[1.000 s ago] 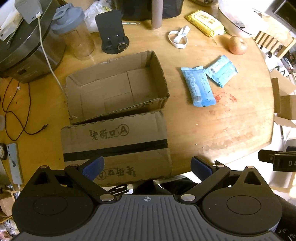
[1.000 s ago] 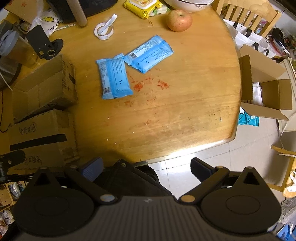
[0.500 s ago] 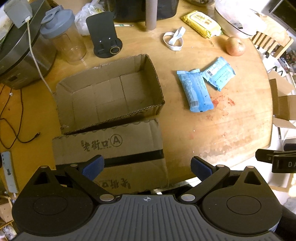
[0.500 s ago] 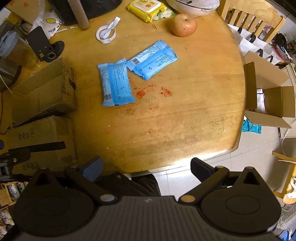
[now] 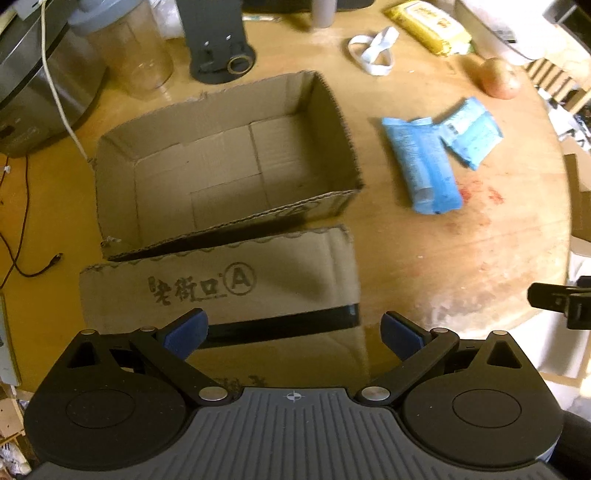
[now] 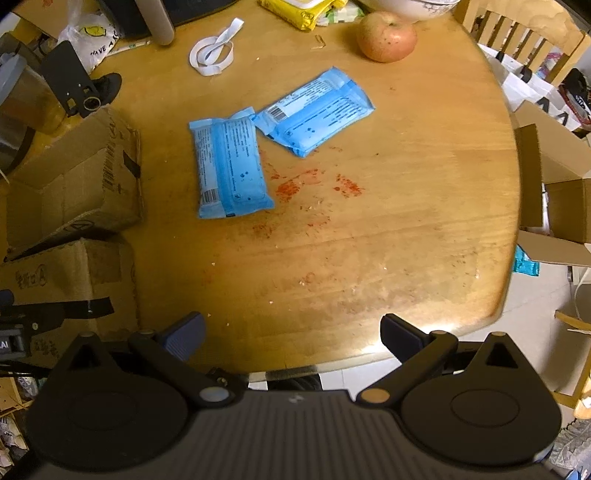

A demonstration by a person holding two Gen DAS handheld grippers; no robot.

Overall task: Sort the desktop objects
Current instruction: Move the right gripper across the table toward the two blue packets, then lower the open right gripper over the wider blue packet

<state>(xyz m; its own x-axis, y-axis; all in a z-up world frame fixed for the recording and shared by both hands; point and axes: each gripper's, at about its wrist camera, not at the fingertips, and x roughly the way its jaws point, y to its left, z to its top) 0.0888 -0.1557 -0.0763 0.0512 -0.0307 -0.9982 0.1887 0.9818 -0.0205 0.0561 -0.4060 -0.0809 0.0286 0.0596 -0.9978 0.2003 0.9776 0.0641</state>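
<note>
Cardboard fills the left half of my left wrist view: an open cardboard box [image 5: 221,162] sits on the wooden counter [image 5: 443,266], its flap [image 5: 229,291] folded down toward me with printed characters and a circled A. My left hand-held gripper [image 5: 293,330] hangs at the lower middle of the frame over that flap, fingers spread wide apart and holding nothing. Right of the box lie two blue packets [image 5: 424,166], the farther one overlapping a corner of the nearer.

In my right wrist view the same blue packets [image 6: 229,166] sit at upper centre, beside the box [image 6: 74,184] at the left edge. My right hand-held gripper [image 6: 291,332] hovers over the near rim of the counter [image 6: 406,240], fingers apart and empty. An apple [image 6: 386,35] rests at the top, and a white loop of band [image 6: 214,51] lies at upper left.
</note>
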